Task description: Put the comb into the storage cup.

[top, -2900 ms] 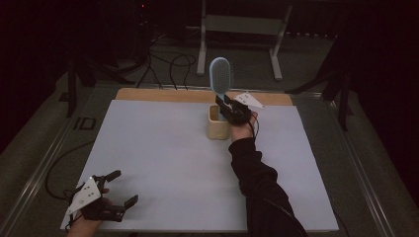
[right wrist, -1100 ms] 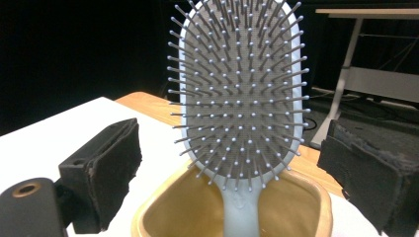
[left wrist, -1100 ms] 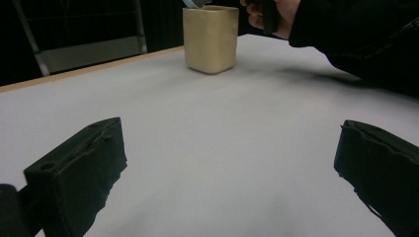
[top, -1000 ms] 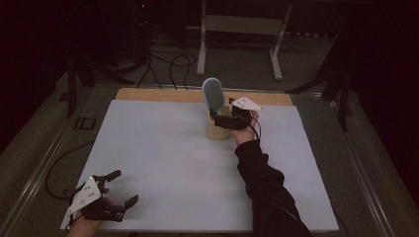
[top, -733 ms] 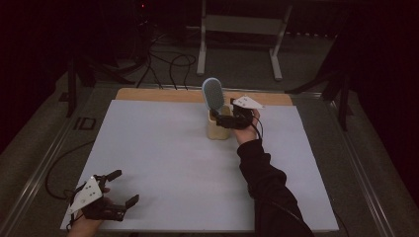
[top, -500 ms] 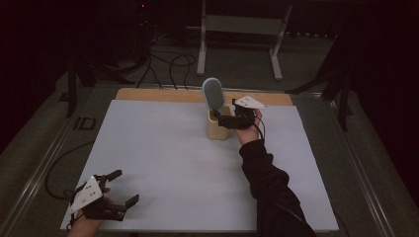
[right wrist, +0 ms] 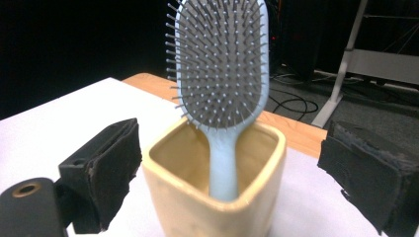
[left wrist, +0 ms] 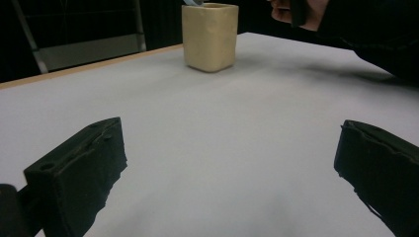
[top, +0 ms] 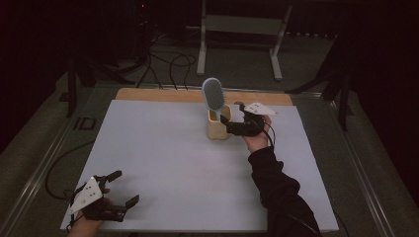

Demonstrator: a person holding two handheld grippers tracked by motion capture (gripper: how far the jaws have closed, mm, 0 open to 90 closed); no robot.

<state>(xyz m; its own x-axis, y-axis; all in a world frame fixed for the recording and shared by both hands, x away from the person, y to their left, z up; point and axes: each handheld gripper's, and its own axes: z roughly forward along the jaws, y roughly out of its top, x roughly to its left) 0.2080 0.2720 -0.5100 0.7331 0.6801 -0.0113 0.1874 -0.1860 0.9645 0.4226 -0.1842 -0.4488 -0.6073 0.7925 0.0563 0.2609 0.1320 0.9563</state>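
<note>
Right gripper view: hairbrush (right wrist: 221, 84) beyond open right gripper (right wrist: 247, 173)

From my feed this reads as a lab or recording studio, not a home: blacked-out surroundings with one lit white table (top: 163, 148) edged by a wooden strip (top: 163, 95). I note loose cables (top: 165, 59) across the grey floor and a white metal stand (top: 242, 29) behind, and a camera-bearing gripper (top: 236, 129) in the person's hand

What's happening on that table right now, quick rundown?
Left gripper open, idle at near corner. Right gripper open, jaws either side of the yellow cup. Blue hairbrush standing in cup, handle down. Nothing in the way.
</note>
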